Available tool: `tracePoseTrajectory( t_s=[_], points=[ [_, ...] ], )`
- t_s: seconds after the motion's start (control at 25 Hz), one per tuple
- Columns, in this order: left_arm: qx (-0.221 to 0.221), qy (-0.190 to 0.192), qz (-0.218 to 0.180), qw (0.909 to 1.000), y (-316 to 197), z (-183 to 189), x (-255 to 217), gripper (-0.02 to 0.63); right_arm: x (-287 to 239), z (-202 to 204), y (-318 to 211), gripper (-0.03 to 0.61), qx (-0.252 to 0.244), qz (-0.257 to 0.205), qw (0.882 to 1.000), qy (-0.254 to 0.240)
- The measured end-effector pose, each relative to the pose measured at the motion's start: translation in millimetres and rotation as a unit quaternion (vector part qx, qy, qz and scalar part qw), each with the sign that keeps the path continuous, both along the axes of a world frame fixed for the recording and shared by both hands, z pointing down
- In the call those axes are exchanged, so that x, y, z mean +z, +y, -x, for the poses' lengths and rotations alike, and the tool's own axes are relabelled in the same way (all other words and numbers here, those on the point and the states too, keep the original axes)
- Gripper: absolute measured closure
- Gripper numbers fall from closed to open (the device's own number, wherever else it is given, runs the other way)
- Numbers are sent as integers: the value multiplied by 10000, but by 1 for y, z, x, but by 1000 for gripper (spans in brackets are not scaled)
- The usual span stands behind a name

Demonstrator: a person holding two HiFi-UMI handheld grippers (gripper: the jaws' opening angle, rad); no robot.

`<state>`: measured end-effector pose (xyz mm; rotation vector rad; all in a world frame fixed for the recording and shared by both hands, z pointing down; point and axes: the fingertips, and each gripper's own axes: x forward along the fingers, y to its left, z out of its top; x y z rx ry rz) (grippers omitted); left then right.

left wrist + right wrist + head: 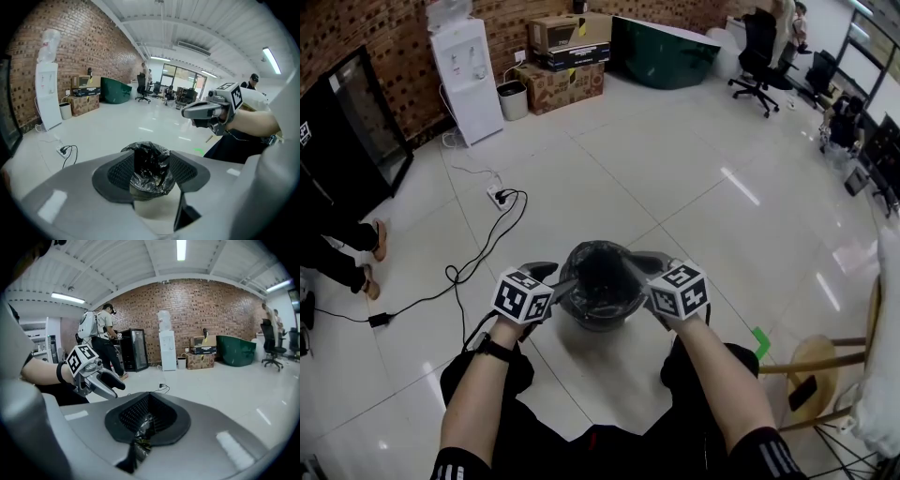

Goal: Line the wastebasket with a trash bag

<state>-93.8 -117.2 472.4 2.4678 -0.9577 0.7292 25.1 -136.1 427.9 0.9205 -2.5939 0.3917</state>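
Note:
A dark wastebasket (600,323) stands on the tiled floor in front of my knees, with a crumpled black trash bag (598,270) bunched up out of its top. My left gripper (558,277) hangs by its left side and is open. In the left gripper view the bag (149,166) shows between the spread jaws of the left gripper (151,161), and I cannot tell whether the pads touch it. My right gripper (639,264) is by the basket's right side, shut. A sliver of black film (140,427) shows in the seam of the right gripper (148,399), pinched or not I cannot tell.
A power strip with a black cable (499,197) lies on the floor beyond the basket. A wooden stool (811,370) and a green tape mark (759,342) are to the right. A person's legs (356,262) are at the left. A water dispenser (469,80) and cardboard boxes (567,56) line the brick wall.

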Motion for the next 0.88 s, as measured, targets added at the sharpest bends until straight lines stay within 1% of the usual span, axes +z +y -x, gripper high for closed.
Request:
tracePoseTrajectory(
  t_s=[0.12,0.24,0.28,0.36,0.4,0.52,0.68,0.88],
  points=[
    [70,82,-139,9998,14,-4,-2,385,3,-9,13,572,192,6,9996,-183],
    [342,-90,-268,9990,17,-16,4,385,0,-9,9,572,240,-76,9993,-265],
    [499,-188,-338,9980,17,-23,6,385,-3,-6,7,572,184,-142,9995,-235],
    [806,-377,-517,9947,19,-32,7,385,-8,-1,5,572,26,-356,9994,-19],
    [869,-450,-594,9934,18,-32,7,385,-10,-1,3,572,-26,-442,9990,90],
    [786,-518,-654,9934,9,-23,6,385,-7,-2,-3,572,-35,-398,9991,144],
    [758,-423,-675,9939,5,-25,4,385,4,-1,-2,572,-81,-333,9991,247],
    [719,-542,-701,9935,1,-21,8,385,8,7,3,572,-134,-293,9992,219]
  ],
)
